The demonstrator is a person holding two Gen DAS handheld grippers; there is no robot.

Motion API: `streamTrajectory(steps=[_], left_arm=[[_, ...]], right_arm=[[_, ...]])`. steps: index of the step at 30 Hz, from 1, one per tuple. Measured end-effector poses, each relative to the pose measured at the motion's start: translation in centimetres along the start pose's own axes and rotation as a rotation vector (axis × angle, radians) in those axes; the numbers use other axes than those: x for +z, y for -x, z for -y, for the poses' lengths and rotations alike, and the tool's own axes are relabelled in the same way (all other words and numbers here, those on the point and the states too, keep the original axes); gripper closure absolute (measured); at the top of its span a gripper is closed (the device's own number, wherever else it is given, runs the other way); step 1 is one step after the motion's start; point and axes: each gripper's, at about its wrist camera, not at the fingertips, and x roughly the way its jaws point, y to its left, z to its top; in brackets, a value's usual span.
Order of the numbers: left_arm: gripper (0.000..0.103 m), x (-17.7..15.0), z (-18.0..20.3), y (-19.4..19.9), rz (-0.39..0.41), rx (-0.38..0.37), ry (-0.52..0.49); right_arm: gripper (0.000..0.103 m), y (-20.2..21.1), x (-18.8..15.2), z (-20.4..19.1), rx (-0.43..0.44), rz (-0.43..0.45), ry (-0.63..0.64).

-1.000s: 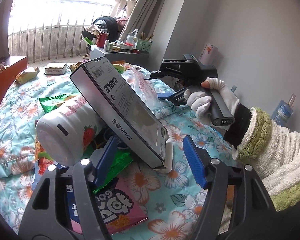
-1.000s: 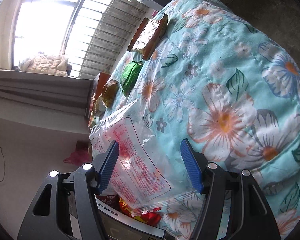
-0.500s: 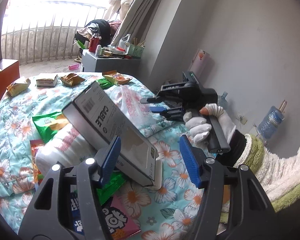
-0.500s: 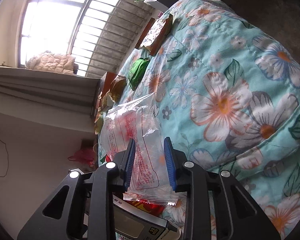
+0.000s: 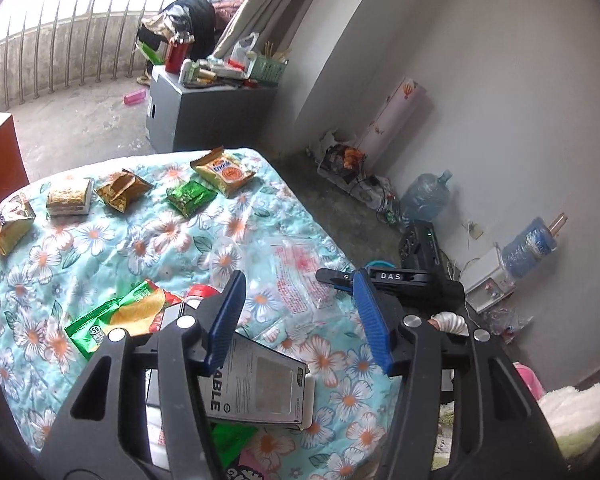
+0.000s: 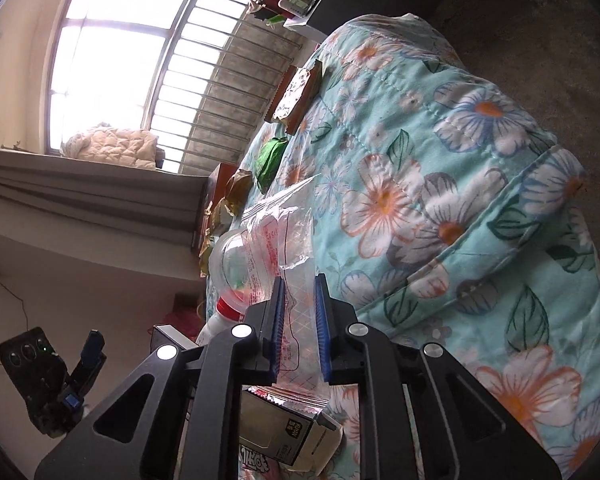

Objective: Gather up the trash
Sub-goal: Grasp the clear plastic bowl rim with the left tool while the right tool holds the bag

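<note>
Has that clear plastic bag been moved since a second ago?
Yes. The clear plastic bag, earlier flat on the floral quilt, now stands bunched up off it, pinched in the right gripper.

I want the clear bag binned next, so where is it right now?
The clear plastic bag is pinched in the right gripper, lying on the floral quilt just above the cable box.

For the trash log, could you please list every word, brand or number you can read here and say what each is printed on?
"ABLE": partly hidden word on the flat grey cardboard box.
"DAS": black body of the right hand-held gripper.
"55": torn green snack wrapper.
Orange-yellow snack packet: brand too blurred to read.
Clear plastic bag with red print, shut in the right hand-held gripper: print too small.
</note>
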Motion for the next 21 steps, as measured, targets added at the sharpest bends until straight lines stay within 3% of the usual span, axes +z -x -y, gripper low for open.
streamTrajectory(steps=[5, 11, 14, 17, 21], left_arm=[[0.051, 2.4, -2.7, -6.3, -0.247, -0.059, 0.151], [0.051, 3.6, -5.9, -12.5, -0.419, 0.079, 0.22], [0.051, 3.9, -6.6, -14.4, -0.48, 0.111, 0.234], [0.054, 4.1, -6.9, -15.9, -0.521, 0.137, 0.24], [0.061, 4.0, -6.6, -17.3, -0.556, 0.132, 0.243]], right_arm=[[0.088, 2.1, -1.0, 1.4, -0.037, 0.033, -0.006], [0.084, 3.7, -2.1, 3.0, -0.047, 0.049, -0.034], [0.082, 3.7, -2.6, 3.3, -0.037, 0.04, -0.036], [0.066, 3.3, -2.9, 3.8, -0.017, 0.025, -0.059], [0.063, 2.6, -3.2, 4.5, 0.003, -0.003, -0.083]])
